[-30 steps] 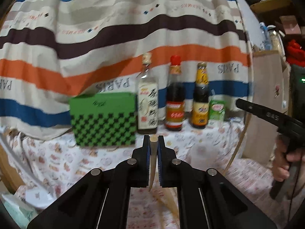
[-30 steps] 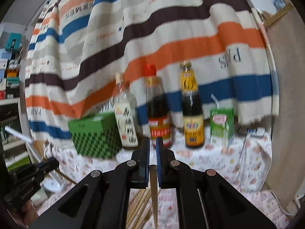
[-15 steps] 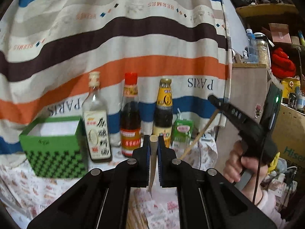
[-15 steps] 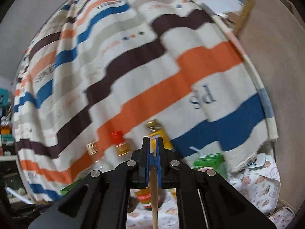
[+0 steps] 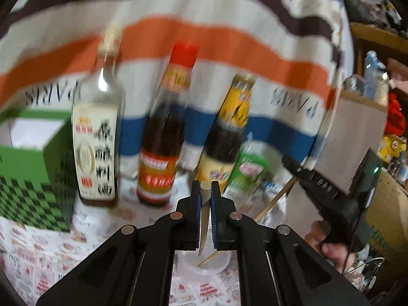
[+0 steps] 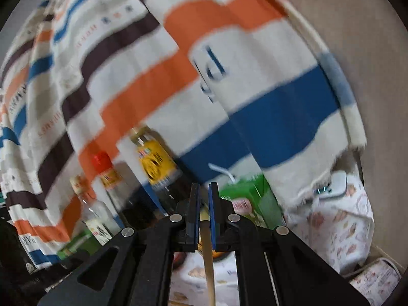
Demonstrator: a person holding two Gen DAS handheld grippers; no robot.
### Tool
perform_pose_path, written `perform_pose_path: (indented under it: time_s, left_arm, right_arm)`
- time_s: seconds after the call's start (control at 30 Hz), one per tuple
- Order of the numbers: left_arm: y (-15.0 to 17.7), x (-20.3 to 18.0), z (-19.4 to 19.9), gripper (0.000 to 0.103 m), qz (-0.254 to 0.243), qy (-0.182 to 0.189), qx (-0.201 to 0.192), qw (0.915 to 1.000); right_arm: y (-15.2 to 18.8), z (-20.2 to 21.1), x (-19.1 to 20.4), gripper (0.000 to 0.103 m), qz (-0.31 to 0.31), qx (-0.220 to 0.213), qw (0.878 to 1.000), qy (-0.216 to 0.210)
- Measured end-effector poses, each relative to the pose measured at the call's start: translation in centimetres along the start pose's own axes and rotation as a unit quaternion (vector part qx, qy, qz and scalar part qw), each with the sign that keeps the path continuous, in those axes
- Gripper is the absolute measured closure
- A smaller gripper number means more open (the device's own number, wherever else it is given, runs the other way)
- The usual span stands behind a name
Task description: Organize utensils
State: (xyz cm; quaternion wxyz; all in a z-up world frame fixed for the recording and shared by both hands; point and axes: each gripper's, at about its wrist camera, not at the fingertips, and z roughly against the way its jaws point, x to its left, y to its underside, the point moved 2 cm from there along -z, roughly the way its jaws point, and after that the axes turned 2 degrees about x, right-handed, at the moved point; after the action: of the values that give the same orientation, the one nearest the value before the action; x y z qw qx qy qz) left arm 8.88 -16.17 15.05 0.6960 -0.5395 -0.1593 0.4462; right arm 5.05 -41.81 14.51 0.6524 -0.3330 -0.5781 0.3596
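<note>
My left gripper (image 5: 205, 193) is shut on a short tapered wooden chopstick (image 5: 204, 219) that stands upright between its blue pads. Just below it sits a clear round cup (image 5: 206, 265) on the patterned tablecloth. My right gripper (image 5: 290, 164), held by a hand (image 5: 329, 247), comes in from the right. Its long thin chopstick (image 5: 270, 207) slants down, and its tip reaches the cup. In the right wrist view, the right gripper (image 6: 202, 193) is shut on that chopstick (image 6: 210, 260), which runs down out of the frame.
Behind the cup stand three bottles: a clear one with a white label (image 5: 95, 140), a dark one with a red cap (image 5: 163, 140) and a yellow-labelled one (image 5: 224, 140). Next to them stand a green carton (image 5: 247, 173) and, at left, a green checked box (image 5: 30, 173). A striped cloth hangs behind.
Both grippers swung right and closer to the bottles, each still holding its chopstick. The right gripper rolled, tilting its view. Its chopstick tip came down to the clear cup.
</note>
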Motion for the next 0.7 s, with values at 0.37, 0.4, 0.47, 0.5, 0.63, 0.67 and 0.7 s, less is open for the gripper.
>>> perform_pose_path:
  time_s: [0.37, 0.4, 0.47, 0.5, 0.63, 0.67, 0.7]
  left_arm:
    - [2.0, 5.0, -4.9, 0.097, 0.122, 0.015, 0.073, 0.9898]
    - [2.2, 5.8, -5.3, 0.097, 0.143, 0.02, 0.081, 0.9863]
    - [2.7, 7.1, -6.0, 0.097, 0.174, 0.023, 0.094, 0.98]
    - [2.8, 7.5, -6.2, 0.097, 0.178, 0.019, 0.098, 0.979]
    - [3.5, 6.8, -6.7, 0.096, 0.132, -0.01, 0.103, 0.9858]
    - [3.6, 6.5, -6.6, 0.094, 0.125, -0.015, 0.101, 0.9869]
    - [3.6, 6.4, -6.6, 0.09, 0.122, -0.017, 0.098, 0.9876]
  right_arm:
    - [1.7, -3.5, -2.7, 0.096, -0.06, 0.079, 0.995, -0.004]
    - [1.9, -3.8, -3.0, 0.096, -0.062, 0.086, 0.994, -0.001]
    - [2.1, -4.3, -3.5, 0.096, -0.077, 0.1, 0.992, -0.006]
    - [2.1, -4.4, -3.6, 0.096, -0.082, 0.103, 0.991, -0.006]
    - [2.0, -4.6, -3.9, 0.096, -0.077, 0.119, 0.99, 0.028]
    - [2.0, -4.7, -3.8, 0.096, -0.076, 0.123, 0.989, 0.015]
    - [2.0, -4.7, -3.6, 0.094, -0.071, 0.127, 0.989, 0.009]
